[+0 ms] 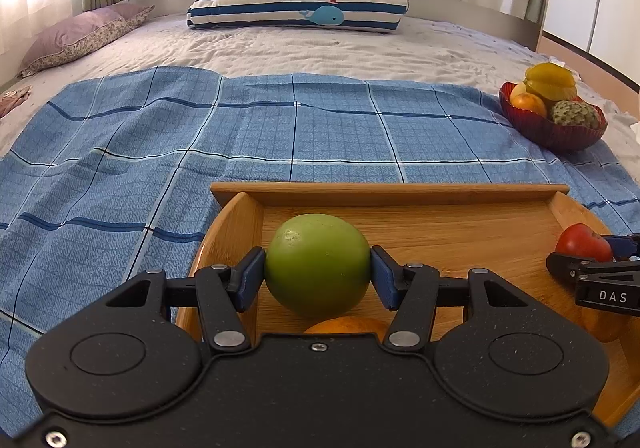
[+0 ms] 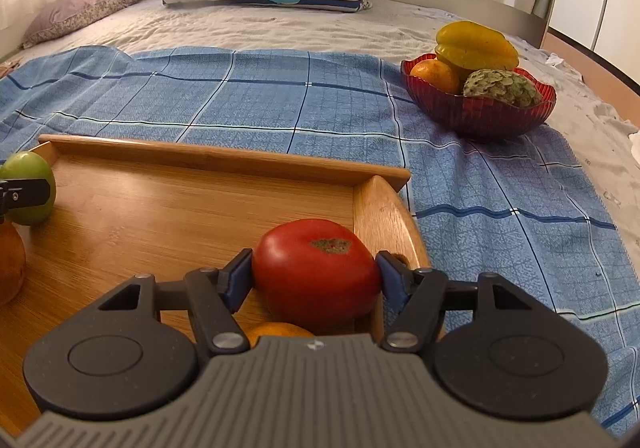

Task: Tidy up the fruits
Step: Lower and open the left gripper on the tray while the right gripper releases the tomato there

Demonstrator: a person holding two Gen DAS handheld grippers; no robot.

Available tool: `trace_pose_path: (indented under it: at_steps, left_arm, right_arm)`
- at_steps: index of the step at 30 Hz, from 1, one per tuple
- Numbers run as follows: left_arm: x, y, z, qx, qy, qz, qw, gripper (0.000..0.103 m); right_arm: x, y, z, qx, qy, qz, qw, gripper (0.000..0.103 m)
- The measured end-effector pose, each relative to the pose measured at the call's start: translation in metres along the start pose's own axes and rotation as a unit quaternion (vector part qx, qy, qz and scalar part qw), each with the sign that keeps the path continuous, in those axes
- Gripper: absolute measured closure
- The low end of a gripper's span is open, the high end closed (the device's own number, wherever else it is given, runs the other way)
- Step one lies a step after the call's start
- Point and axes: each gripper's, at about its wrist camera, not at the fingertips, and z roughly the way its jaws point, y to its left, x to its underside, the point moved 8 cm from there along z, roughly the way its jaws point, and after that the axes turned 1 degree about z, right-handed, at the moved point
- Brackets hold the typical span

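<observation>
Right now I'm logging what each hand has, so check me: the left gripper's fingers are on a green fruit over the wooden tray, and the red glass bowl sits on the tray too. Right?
Not quite. The left gripper does have the green fruit over the wooden tray, but the red glass bowl sits on the blue checked cloth, apart from the tray. The right wrist view shows it.

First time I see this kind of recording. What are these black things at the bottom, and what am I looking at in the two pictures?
No robot here: a person holds a two-finger claw in each hand, each with a wide-angle camera looking along its fingers. One picture is from the left claw, the other from the right claw. On a bed lies a blue checked cloth with a wooden tray and a red bowl of fruit. The left claw grips a green fruit at the tray. A red tomato sits between the right claw's pads; whether they press it is unclear.
</observation>
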Motion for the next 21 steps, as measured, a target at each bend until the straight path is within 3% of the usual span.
trace_pose_path:
  at_steps: [8, 12, 15, 21]
  left_arm:
    - [0.0, 0.0, -0.001, 0.0, 0.001, -0.004, 1.0, 0.048]
    - [0.0, 0.001, -0.002, 0.001, 0.001, -0.006, 1.0, 0.047]
    - [-0.001, 0.002, -0.008, 0.0, -0.007, -0.004, 1.0, 0.029]
    - [-0.002, 0.001, -0.026, 0.01, -0.023, 0.002, 0.9997, 0.021]
  right_arm:
    - [0.0, -0.003, -0.001, -0.006, 0.001, 0.008, 1.0, 0.025]
    - [-0.002, -0.004, -0.005, -0.012, 0.0, 0.013, 1.0, 0.017]
    - [-0.005, -0.005, -0.013, -0.02, -0.008, 0.016, 1.0, 0.014]
    - [-0.008, -0.015, -0.032, -0.027, -0.027, 0.033, 0.999, 0.011]
